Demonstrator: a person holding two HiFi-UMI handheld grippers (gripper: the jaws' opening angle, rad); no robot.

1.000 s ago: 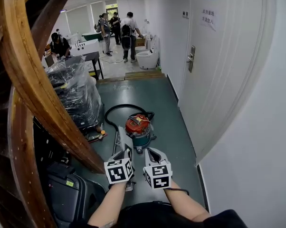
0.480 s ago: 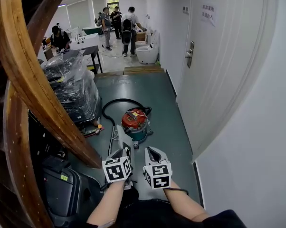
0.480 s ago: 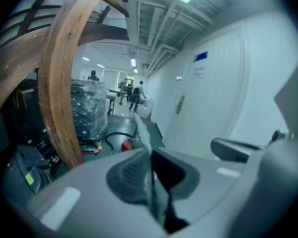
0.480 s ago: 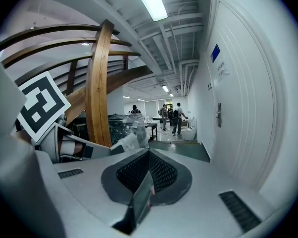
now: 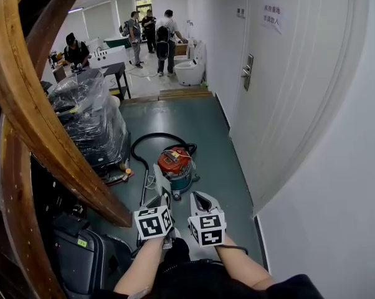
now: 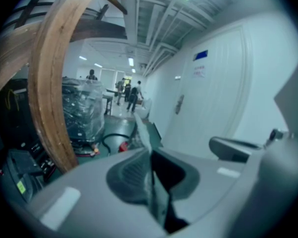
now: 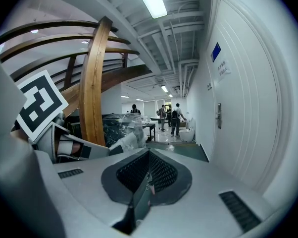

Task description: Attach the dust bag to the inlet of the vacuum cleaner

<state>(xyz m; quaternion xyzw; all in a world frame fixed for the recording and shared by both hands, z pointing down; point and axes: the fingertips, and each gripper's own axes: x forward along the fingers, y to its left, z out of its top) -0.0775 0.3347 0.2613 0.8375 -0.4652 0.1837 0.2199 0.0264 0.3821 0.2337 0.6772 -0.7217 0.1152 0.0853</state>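
Observation:
The vacuum cleaner [image 5: 174, 166], with a red top and a teal body, stands on the green floor ahead, and its black hose [image 5: 139, 151] loops to its left. My left gripper [image 5: 164, 195] is shut on a thin pale dust bag [image 5: 158, 180] that sticks up past the jaws, well short of the vacuum. In the left gripper view the dust bag [image 6: 140, 130] runs as a sheet out of the left gripper [image 6: 150, 155]. Beside it my right gripper [image 5: 199, 199] is shut with nothing in it; in the right gripper view the right gripper [image 7: 148, 175] has its jaws pressed together.
A curved wooden beam [image 5: 32, 111] rises at the left, with a plastic-wrapped stack [image 5: 91, 120] behind it and a black case [image 5: 81, 254] near my feet. A white door [image 5: 281, 86] and wall line the right. Several people [image 5: 159, 33] stand far down the corridor by a toilet [image 5: 190, 70].
The view has slid forward and left along the corridor, so the vacuum sits a little higher in the frame. Both grippers stay side by side, the left still holding the bag.

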